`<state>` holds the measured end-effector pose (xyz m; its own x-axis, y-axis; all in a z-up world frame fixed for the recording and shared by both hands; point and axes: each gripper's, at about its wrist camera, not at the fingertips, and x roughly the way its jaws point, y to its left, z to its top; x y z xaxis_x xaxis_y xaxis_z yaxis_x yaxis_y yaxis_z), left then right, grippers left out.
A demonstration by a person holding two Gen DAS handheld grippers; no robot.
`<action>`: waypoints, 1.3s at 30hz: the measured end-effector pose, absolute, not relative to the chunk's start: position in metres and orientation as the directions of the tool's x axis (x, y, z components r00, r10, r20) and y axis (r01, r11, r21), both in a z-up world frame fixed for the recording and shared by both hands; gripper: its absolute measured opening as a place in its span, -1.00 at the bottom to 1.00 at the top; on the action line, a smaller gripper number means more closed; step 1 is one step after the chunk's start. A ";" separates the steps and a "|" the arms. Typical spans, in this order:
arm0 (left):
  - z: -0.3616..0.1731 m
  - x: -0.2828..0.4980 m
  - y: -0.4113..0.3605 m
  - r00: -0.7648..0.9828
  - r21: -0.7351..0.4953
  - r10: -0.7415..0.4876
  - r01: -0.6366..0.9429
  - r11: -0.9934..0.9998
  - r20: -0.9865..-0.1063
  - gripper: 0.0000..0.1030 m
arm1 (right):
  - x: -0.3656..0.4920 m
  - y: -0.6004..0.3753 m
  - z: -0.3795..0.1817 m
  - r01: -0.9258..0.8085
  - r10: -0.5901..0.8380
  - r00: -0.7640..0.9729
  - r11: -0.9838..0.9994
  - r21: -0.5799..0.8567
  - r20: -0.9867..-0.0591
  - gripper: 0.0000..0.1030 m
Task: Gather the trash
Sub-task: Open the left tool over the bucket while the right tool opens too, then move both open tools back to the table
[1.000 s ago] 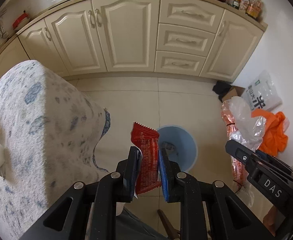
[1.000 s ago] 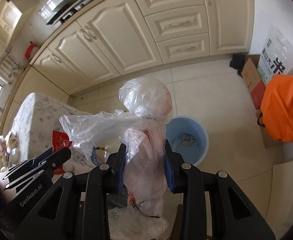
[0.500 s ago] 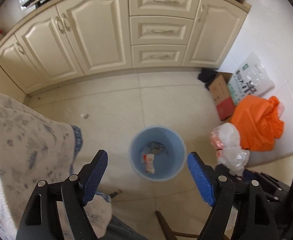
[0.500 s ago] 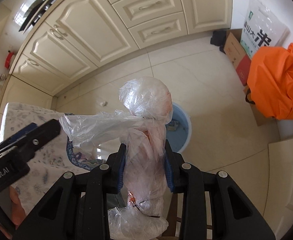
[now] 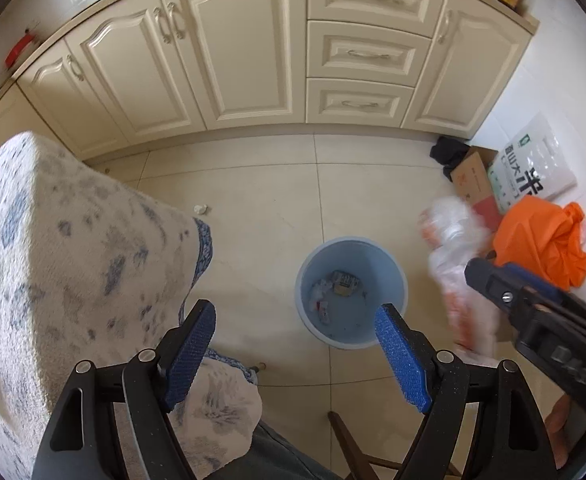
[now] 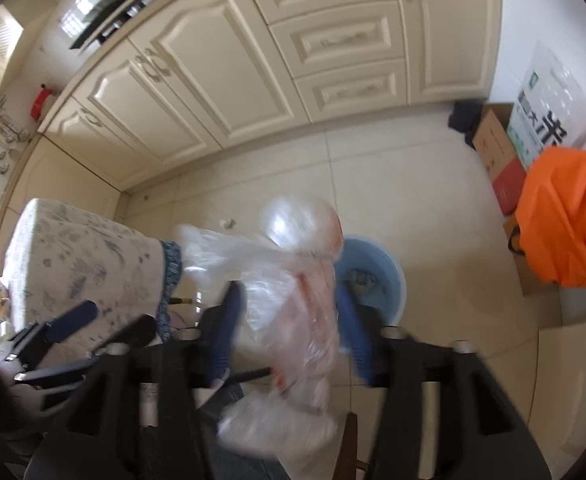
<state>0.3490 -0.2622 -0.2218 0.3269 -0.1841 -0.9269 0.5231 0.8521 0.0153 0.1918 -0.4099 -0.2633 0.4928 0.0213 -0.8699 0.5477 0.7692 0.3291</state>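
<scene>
Blue bin (image 5: 351, 292) on tile, both grippers just opened wide, plastic bag (image 6: 293, 304) between right gripper (image 6: 289, 328) jaws

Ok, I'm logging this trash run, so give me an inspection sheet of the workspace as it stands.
Surface: tiled floor; patterned tablecloth at left.
Job's things: blue bin with scraps inside; clear plastic bag between the right gripper's jaws, blurred.
Clutter: small white scrap on the floor; orange bag, cardboard box and rice sack by the wall.
Grippers: left gripper open, empty; right gripper jaws have just been opening, pads off the bag.
Cables: nothing seen.
Surroundings: cream cabinets.
</scene>
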 end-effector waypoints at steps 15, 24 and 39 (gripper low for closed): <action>-0.213 0.350 -0.238 0.315 -0.024 -0.209 0.503 0.864 -0.926 0.51 | 0.184 -0.392 -0.243 0.542 -0.060 0.500 0.800 0.258 -0.864 0.77; -0.195 0.337 -0.222 0.342 -0.039 -0.243 0.509 0.860 -0.908 0.51 | 0.173 -0.383 -0.233 0.535 -0.072 0.501 0.809 0.243 -0.862 0.77; -0.143 0.283 -0.149 0.455 -0.061 -0.295 0.462 0.885 -0.840 0.51 | 0.167 -0.340 -0.186 0.470 -0.084 0.561 0.851 0.233 -0.824 0.77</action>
<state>0.2826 -0.1488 -0.1433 0.4548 -0.2953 -0.8402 0.4617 0.8849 -0.0611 0.1668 -0.3397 -0.1864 0.5609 -0.0838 -0.8236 0.4700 0.8512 0.2335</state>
